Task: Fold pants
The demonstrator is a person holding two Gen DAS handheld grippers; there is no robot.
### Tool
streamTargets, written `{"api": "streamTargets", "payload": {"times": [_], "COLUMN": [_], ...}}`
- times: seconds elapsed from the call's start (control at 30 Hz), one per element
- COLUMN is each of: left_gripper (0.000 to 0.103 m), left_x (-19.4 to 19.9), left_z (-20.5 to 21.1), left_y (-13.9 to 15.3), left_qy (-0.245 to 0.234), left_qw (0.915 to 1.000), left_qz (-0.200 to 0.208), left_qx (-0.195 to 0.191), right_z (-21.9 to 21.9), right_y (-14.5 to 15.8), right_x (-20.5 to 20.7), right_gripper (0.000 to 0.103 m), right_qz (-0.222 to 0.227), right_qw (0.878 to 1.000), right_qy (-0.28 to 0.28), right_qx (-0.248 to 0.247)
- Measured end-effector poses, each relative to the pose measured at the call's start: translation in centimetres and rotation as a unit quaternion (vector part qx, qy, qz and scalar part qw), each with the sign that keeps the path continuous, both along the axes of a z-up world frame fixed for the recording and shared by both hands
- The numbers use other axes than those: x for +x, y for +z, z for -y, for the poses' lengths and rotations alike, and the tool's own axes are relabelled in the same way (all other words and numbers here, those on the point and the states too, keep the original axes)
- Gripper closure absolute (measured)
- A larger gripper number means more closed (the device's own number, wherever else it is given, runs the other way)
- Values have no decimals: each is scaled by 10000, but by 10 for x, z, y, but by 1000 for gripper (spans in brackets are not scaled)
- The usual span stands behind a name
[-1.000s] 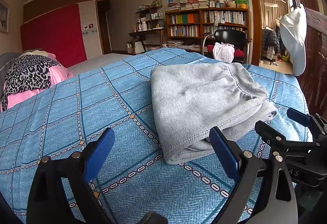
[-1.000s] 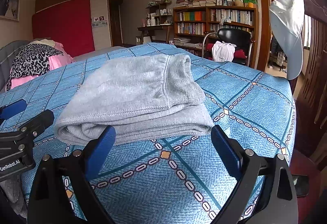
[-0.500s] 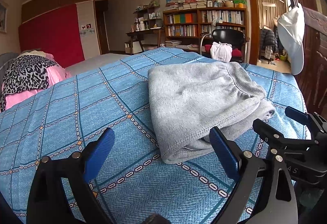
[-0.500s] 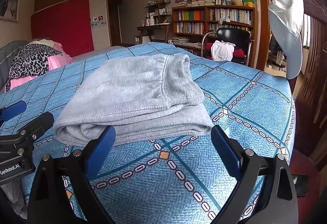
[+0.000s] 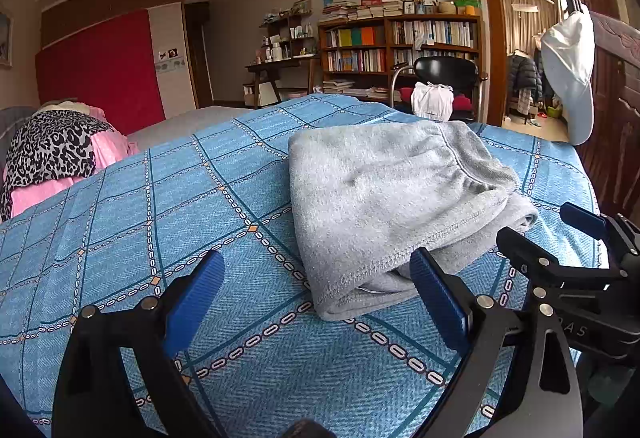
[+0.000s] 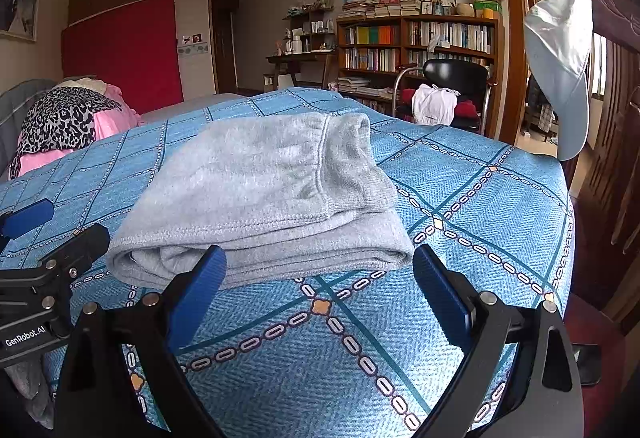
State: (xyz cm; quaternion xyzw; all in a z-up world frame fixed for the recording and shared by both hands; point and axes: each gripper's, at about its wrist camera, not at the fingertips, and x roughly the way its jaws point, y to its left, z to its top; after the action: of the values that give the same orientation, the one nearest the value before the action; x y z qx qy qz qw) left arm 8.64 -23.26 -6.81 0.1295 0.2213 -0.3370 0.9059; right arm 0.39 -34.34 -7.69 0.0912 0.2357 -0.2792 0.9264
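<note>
Bookshelves (image 5: pixel 400 42) and a black chair (image 5: pixel 444 74) stood far behind the bed, a leopard-print heap (image 5: pixel 52 150) lay far left, and a white cap (image 6: pixel 560 50) hung at right; nothing blocked the grey pants (image 6: pixel 264 190). They lay folded on the blue checked bedspread (image 5: pixel 140 222), just beyond both claws. The left gripper (image 5: pixel 316 290) and right gripper (image 6: pixel 320 286) hovered low, side by side, jaws spread wide and empty.
</note>
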Motion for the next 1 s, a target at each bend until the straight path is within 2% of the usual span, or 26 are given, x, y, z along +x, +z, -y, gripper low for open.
{"api": "streamTargets", "payload": {"times": [1.0], "left_gripper": [10], "left_x": [-1], "left_z": [-3], "left_y": [0], "left_qy": [-75], "left_qw": [9999], "left_qz": [82], "left_qx": [15], "right_z": [-3], "right_y": [-6], "right_x": [1], "right_gripper": [7], "right_qz": [-17], "right_qw": [10000], "right_qy": [18], "right_qx": [-5]}}
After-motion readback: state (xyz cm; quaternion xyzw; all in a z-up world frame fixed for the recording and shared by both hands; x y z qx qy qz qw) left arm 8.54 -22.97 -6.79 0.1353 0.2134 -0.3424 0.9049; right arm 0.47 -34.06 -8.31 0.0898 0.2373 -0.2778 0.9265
